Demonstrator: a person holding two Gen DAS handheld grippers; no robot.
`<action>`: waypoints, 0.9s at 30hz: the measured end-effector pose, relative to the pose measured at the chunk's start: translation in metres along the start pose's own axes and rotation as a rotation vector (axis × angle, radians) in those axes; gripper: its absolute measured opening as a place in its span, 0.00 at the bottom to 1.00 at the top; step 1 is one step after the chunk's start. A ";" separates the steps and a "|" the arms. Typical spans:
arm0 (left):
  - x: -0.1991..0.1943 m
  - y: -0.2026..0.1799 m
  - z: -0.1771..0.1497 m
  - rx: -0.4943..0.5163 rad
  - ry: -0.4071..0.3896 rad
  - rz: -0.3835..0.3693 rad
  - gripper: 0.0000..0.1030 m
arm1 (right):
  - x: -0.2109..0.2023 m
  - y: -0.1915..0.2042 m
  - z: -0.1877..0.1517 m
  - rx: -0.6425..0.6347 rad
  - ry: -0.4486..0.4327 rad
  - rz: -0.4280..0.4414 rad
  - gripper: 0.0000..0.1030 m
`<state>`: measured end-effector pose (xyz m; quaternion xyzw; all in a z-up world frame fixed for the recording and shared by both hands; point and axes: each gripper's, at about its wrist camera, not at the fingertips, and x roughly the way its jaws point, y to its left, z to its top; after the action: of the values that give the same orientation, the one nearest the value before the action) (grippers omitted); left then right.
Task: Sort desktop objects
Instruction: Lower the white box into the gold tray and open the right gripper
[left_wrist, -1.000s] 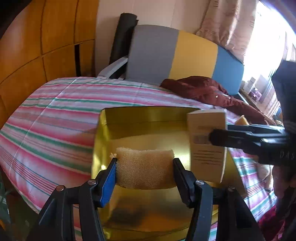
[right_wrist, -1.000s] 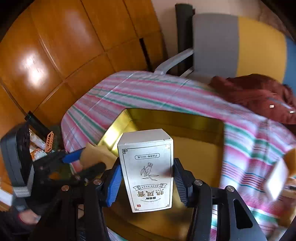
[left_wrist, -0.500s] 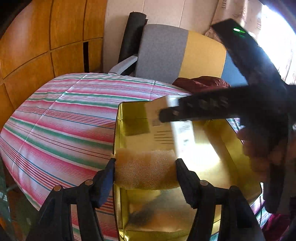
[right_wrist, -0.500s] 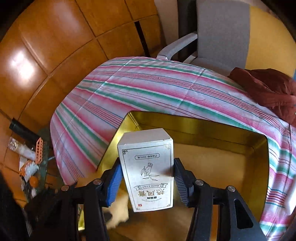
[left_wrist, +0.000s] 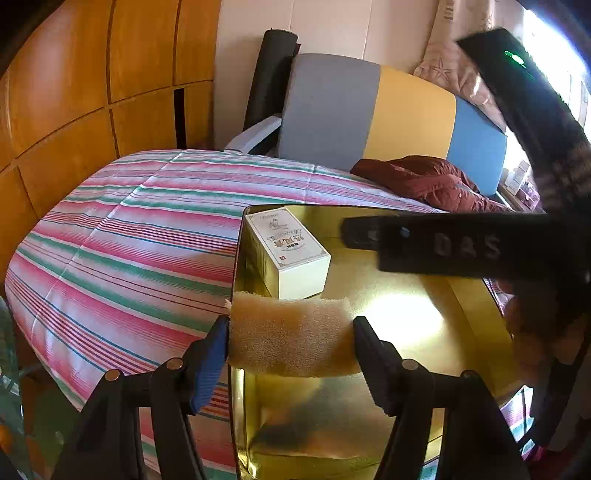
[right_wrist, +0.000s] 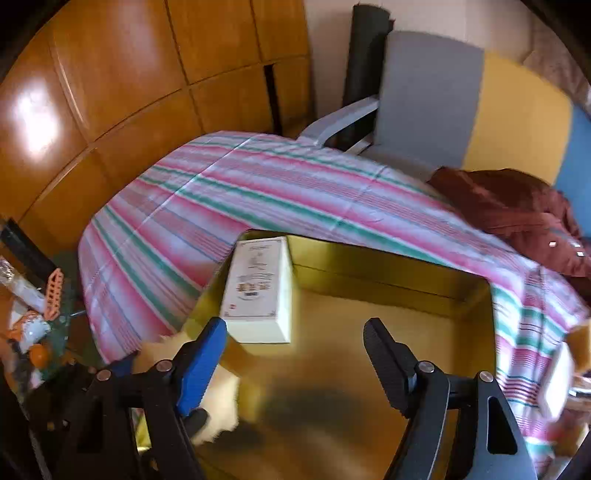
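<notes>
Sponge (left_wrist: 291, 338) sits clamped between the left gripper (left_wrist: 290, 345) jaws, held above the near-left edge of the gold tray (left_wrist: 424, 325), at about 7 o'clock of the tray in the left wrist view. Probable reason: it hovers over the bare floor of the tray so that letting go drops it inside.

White box (right_wrist: 258, 291) lies on its back in the tray's far-left corner, around 10 o'clock, long side along the left wall, printed face up. Tucked into the corner, it leaves most of the tray floor free for other items.

Right gripper (right_wrist: 295, 339) has jaws spread wide, nothing between them; box sits just beyond the blue left pad, apart from it. In the left wrist view the same tool crosses from 3 o'clock over the tray as a black bar.

Tray rests on the striped tablecloth (left_wrist: 140, 236), toward the near-right of the table. Chair (left_wrist: 369, 110) with a dark red jacket (left_wrist: 424, 181) stands at 12 to 1 o'clock, well apart from the work.

Judgement: box step looks done, sponge is the next drop. Risk: light sponge could land on the rim or stick to a pad.
</notes>
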<state>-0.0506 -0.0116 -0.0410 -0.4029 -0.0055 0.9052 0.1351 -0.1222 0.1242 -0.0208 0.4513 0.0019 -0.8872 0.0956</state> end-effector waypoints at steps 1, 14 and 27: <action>-0.002 -0.001 0.000 0.001 -0.002 0.002 0.66 | -0.005 -0.002 -0.003 0.000 -0.015 -0.018 0.76; -0.021 -0.011 0.000 0.013 -0.042 0.052 0.66 | -0.065 -0.011 -0.038 -0.020 -0.162 -0.244 0.80; -0.030 -0.027 0.002 0.013 -0.037 0.066 0.66 | -0.105 -0.016 -0.060 -0.017 -0.227 -0.309 0.85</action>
<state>-0.0265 0.0071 -0.0143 -0.3853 0.0112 0.9165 0.1076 -0.0165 0.1627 0.0265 0.3419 0.0682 -0.9365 -0.0383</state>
